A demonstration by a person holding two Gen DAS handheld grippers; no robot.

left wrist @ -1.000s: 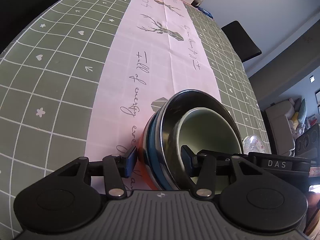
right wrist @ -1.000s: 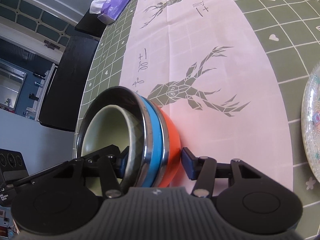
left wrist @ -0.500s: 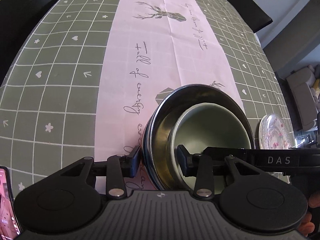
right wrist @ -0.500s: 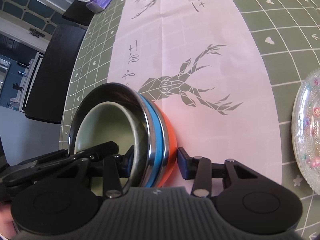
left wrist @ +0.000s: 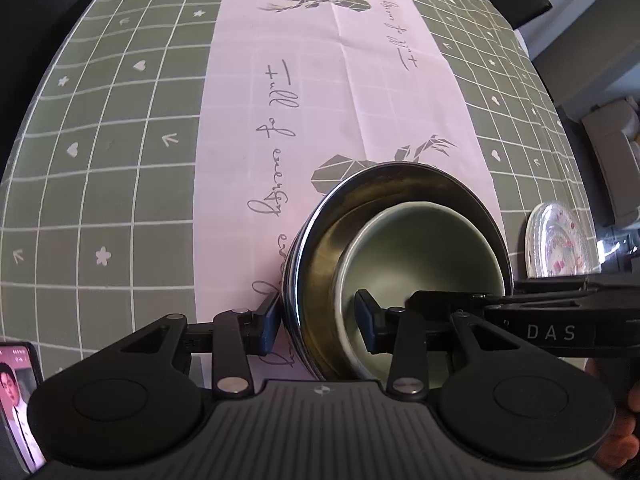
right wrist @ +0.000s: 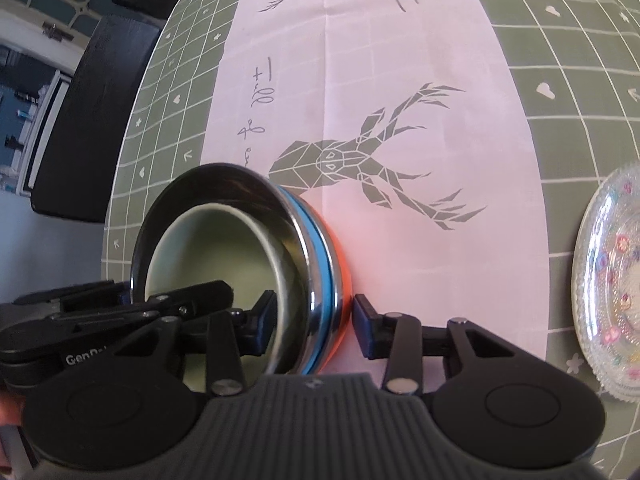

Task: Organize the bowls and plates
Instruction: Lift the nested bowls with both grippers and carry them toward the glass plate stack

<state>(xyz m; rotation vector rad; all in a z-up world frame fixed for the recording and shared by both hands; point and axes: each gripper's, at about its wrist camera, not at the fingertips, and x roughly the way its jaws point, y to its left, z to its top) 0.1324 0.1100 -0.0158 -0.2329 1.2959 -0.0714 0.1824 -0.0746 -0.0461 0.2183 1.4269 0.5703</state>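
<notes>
A nested stack of bowls [left wrist: 400, 240] sits over the pink runner: a pale green bowl [left wrist: 420, 248] inside a steel bowl [right wrist: 224, 188], over a blue one [right wrist: 320, 248] and an orange one [right wrist: 340, 252]. My left gripper [left wrist: 316, 322] straddles the stack's near-left rim, one finger outside, one inside the green bowl. My right gripper [right wrist: 314, 316] straddles the opposite rim likewise. Both sets of jaws are closed onto the stacked rims. The stack looks tilted and lifted off the table.
A clear glass plate with flower print [right wrist: 608, 296] lies to the right on the green checked tablecloth [left wrist: 100, 160]; it also shows in the left wrist view [left wrist: 560, 246]. A phone [left wrist: 16, 404] lies at the near left. A dark chair [right wrist: 92, 120] stands beyond the table's left edge.
Both grippers and the bowl stack have risen and the views have tipped downward. The far end of the table has left view. The phone and the glass plate have come into sight.
</notes>
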